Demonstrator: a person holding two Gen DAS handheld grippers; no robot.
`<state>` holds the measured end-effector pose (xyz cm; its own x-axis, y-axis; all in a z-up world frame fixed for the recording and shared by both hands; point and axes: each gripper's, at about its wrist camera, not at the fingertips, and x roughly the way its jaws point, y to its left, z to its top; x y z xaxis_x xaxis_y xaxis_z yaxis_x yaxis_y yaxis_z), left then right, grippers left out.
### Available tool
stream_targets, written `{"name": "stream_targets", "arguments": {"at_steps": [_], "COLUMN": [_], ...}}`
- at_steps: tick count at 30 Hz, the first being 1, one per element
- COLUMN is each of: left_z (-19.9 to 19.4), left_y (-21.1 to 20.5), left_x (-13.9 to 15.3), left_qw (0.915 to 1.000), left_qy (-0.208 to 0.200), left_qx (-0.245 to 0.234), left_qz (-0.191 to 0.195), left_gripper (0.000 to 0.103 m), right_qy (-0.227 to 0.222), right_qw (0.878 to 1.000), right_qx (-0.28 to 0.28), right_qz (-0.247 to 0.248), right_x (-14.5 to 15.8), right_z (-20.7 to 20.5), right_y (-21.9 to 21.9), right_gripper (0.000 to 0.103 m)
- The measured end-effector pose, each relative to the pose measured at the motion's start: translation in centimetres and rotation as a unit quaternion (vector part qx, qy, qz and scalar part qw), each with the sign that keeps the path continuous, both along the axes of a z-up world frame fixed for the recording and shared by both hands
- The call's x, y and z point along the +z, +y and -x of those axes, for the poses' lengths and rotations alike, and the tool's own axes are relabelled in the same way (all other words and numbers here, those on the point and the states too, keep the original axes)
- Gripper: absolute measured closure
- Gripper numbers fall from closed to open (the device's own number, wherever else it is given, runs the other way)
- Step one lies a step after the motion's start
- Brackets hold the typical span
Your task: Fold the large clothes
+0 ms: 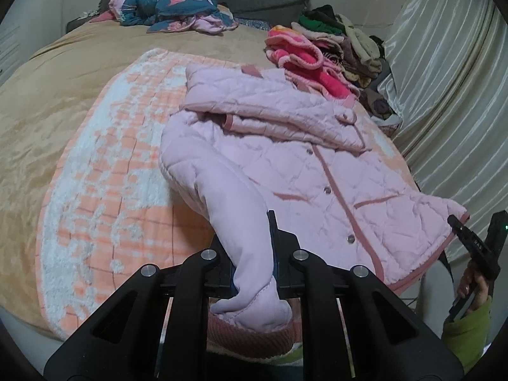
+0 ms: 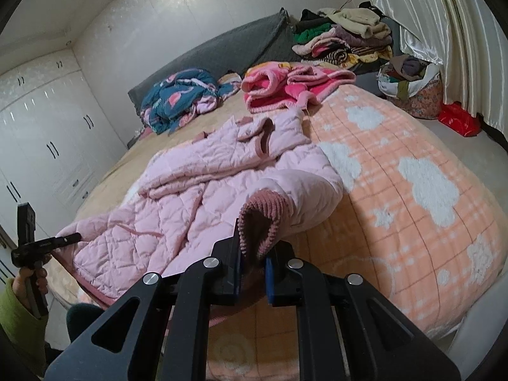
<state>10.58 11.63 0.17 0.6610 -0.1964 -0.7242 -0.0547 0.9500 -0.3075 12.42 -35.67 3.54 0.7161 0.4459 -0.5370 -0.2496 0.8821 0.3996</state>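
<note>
- Left hand-held gripper [image 1: 254, 254]: jaws clamped on a jacket sleeve [image 1: 241, 228], ribbed cuff [image 1: 250, 336] hanging below the fingers, close to the lens.
- Right hand-held gripper [image 2: 254, 250]: jaws pinched on the other sleeve's ribbed cuff [image 2: 260, 219], lifted just off the blanket [image 2: 397, 190].
- Jacket [image 1: 301, 165]: pink quilted, front up and snapped shut, lying on the orange-white blanket near the bed's foot edge; hem reaches the blanket's near edge, collar points toward the headboard.
- Free room: bare blanket to the jacket's left in the left wrist view and to its right in the right wrist view; tan bedspread [image 1: 63, 95] open past that.
- Farther: pink fleece pile [image 2: 285, 85] just beyond the collar, blue patterned heap [image 2: 177, 98] near the grey headboard [image 2: 222, 50].
- Far corner: stacked clothes [image 2: 343, 38] by the curtain [image 2: 444, 31]; wardrobe [image 2: 41, 133] along the opposite wall.
</note>
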Motion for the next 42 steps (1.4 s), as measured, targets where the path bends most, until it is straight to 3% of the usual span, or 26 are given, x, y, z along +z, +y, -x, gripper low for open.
{"name": "stream_targets", "arguments": {"at_steps": [24,42], "left_z": [-3.7,-8.3], "left_y": [-0.3,1.8], "left_x": [5.1,8.3], "left_qw": [0.9990,0.9967], "left_qy": [-0.039,-0.074], "left_qx": [0.011,0.022], "left_qz": [-0.016,-0.023], "left_gripper": [0.096,0.095], "right_qy": [-0.021,-0.053], "right_qw": [0.999,0.997], "right_qx": [-0.021,-0.050], "right_qz": [-0.037,-0.033], "right_x": [3.1,8.3], "right_z": [-3.2,-8.9], "right_y": [-1.2,0.1], "right_gripper": [0.093,0.093]}}
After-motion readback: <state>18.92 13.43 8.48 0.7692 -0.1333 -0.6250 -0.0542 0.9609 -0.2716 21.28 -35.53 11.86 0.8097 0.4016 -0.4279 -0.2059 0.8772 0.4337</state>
